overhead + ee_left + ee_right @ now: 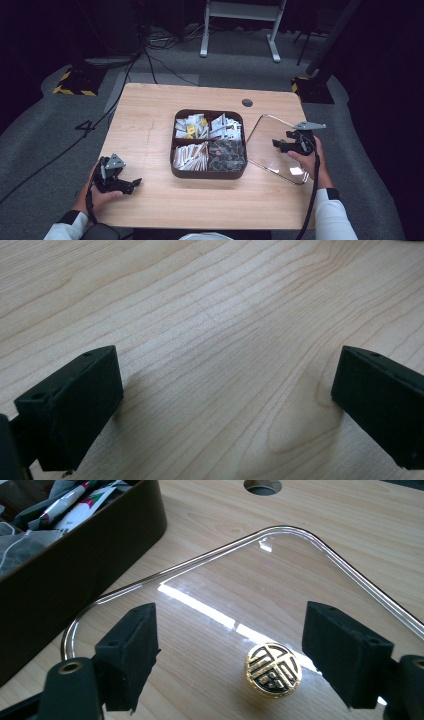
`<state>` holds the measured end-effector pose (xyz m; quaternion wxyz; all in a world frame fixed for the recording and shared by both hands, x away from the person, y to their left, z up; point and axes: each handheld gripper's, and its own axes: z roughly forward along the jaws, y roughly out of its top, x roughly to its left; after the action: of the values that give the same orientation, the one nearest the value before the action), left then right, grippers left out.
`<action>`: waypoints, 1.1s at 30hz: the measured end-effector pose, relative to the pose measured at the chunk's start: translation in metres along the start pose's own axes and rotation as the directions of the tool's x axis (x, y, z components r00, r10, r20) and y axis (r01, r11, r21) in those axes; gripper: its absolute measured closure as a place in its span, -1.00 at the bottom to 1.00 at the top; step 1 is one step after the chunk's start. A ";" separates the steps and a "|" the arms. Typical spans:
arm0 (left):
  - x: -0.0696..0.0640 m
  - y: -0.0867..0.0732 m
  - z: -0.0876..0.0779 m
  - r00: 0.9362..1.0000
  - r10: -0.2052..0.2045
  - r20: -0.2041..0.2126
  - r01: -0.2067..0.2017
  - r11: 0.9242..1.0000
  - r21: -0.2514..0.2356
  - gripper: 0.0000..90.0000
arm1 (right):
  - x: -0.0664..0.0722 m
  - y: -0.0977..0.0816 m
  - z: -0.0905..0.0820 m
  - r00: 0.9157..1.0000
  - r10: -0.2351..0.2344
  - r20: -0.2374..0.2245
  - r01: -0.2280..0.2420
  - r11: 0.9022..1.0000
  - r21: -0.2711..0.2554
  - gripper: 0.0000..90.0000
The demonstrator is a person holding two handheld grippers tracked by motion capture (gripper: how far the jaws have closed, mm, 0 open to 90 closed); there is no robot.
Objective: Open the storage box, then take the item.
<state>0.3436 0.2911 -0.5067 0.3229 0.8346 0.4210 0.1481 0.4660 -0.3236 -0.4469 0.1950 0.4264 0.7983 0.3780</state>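
Note:
A dark brown box (173,150) with four compartments full of sachets stands mid-table. Its clear lid (265,150) lies flat on the table just right of it, with a gold and black knob (273,669) at its middle. My right gripper (280,146) hovers over the lid, open; in the right gripper view the knob lies below and between the two jaws, untouched (230,660). My left gripper (134,186) rests open near the table's front left. In the left gripper view, its wide gap (227,405) holds only bare wood.
The box wall (75,575) stands close to the lid's left edge. A round cable hole (247,103) sits at the table's back. The lid's front corner (300,179) lies near the table's right edge (311,165). Cables and stand feet lie on the floor beyond.

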 end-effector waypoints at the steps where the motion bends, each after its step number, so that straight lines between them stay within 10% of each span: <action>1: 0.000 0.000 0.000 1.000 -0.001 0.000 0.001 1.000 0.000 -0.99 | 0.004 0.002 0.000 1.000 -0.007 -0.010 0.007 1.000 -0.004 -0.48; 33: -0.001 -0.001 0.000 1.000 -0.003 -0.004 0.003 1.000 -0.004 -0.99 | 0.066 0.079 0.026 0.979 -0.151 -0.136 0.145 0.988 -0.051 -0.35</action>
<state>0.3424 0.2912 -0.5069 0.3240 0.8330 0.4227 0.1500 0.4877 -0.2296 -0.4023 0.1747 0.3341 0.8318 0.4074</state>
